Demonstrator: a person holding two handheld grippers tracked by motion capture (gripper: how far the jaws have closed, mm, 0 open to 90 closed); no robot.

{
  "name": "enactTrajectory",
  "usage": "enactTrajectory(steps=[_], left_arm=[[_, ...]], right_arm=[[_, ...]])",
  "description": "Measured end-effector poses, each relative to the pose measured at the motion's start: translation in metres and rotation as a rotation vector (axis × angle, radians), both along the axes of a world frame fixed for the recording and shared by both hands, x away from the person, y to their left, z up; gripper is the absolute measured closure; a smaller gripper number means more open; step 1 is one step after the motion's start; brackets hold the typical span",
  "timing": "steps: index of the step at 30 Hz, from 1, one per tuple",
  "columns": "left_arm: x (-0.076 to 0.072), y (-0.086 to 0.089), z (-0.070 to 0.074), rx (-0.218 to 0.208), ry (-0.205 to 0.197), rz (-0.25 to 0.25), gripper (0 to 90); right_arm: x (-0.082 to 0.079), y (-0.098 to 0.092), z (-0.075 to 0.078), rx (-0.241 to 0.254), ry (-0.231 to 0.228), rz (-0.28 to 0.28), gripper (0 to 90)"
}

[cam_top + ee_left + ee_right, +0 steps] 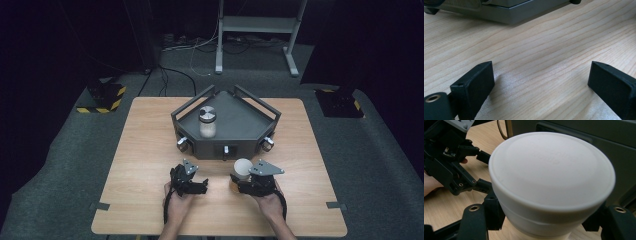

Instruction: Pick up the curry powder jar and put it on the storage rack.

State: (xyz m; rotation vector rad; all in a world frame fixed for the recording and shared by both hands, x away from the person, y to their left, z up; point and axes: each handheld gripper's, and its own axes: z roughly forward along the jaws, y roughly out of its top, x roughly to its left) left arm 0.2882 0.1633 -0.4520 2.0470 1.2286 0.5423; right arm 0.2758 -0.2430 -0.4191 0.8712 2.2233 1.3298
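While the wooden surface (150, 150) spans the frame's middle with the grey tray (227, 131) at its centre, the right hand-held gripper (243, 184) at lower centre clamps the white-lidded jar (551, 182), and the left hand-held gripper (202, 186) beside it stands open, empty.

Upright white-lidded jar (551, 182), clamped between black jaws, just before the grey tray (240, 145).

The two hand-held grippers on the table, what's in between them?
Just bare wooden table. In the high view nothing lies between the left hand-held gripper and the right hand-held gripper, which is shut on a white-lidded jar.
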Motion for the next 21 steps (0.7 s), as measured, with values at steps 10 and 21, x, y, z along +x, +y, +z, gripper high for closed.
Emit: enactTrajectory(steps=[10,21], left_arm=[[0.000,0.000,0.000,0.000,0.000,0.000,6.8],[0.000,0.000,0.000,0.000,0.000,0.000,6.8]], right_arm=[[0.002,-0.006,0.011,0.007,0.010,-0.004,35.6],[0.005,-0.014,0.029,0.003,0.010,0.003,35.6]])
